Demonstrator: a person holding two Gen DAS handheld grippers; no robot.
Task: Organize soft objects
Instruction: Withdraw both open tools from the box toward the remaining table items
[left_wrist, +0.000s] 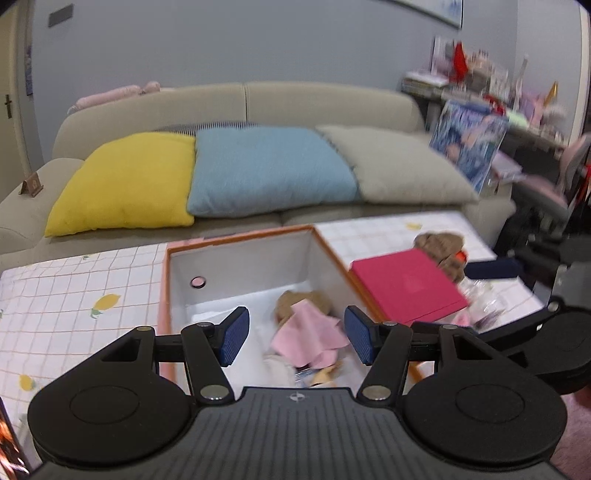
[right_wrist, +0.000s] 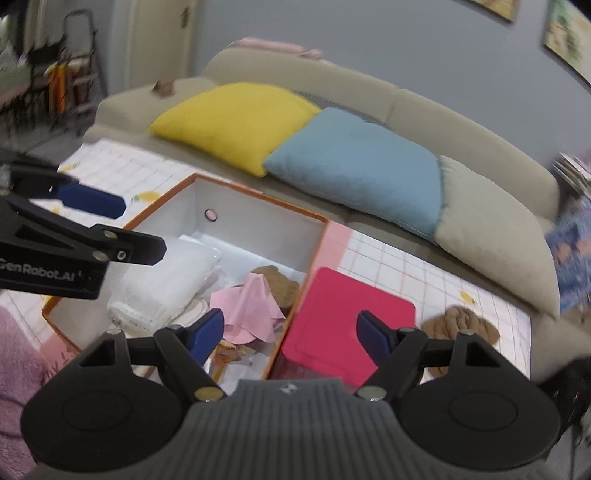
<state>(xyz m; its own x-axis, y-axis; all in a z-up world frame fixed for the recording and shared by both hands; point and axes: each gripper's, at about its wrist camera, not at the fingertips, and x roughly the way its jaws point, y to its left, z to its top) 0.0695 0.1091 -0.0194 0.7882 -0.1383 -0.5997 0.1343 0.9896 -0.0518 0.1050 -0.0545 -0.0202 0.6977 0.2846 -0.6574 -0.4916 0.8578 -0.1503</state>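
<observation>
Left tool (left_wrist: 295, 334): jaws apart, empty, above the box.
Right tool (right_wrist: 290, 338): jaws apart, empty.
Pink cloth (right_wrist: 247, 310): inside orange box (right_wrist: 314, 254), over brown plush (right_wrist: 279, 282).
Brown knit (right_wrist: 461, 325): on worktop (right_wrist: 424, 273), beside red lid (right_wrist: 347, 317).

Orange-rimmed white box (left_wrist: 177, 280) holds a pink cloth (left_wrist: 310, 338); magenta lid (left_wrist: 402, 291); white, orange-gridded, lemon-printed tabletop (left_wrist: 74, 295); yellow, blue, beige cushions.

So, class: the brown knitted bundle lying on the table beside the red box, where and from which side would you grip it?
Grip the brown knitted bundle across its raised, bunched middle, coming down from above. It lies low and floppy on the table, so a sideways approach would likely just push it. Its far side looks free; the red box crowds the near side. The open right gripper seems the closer one.
</observation>
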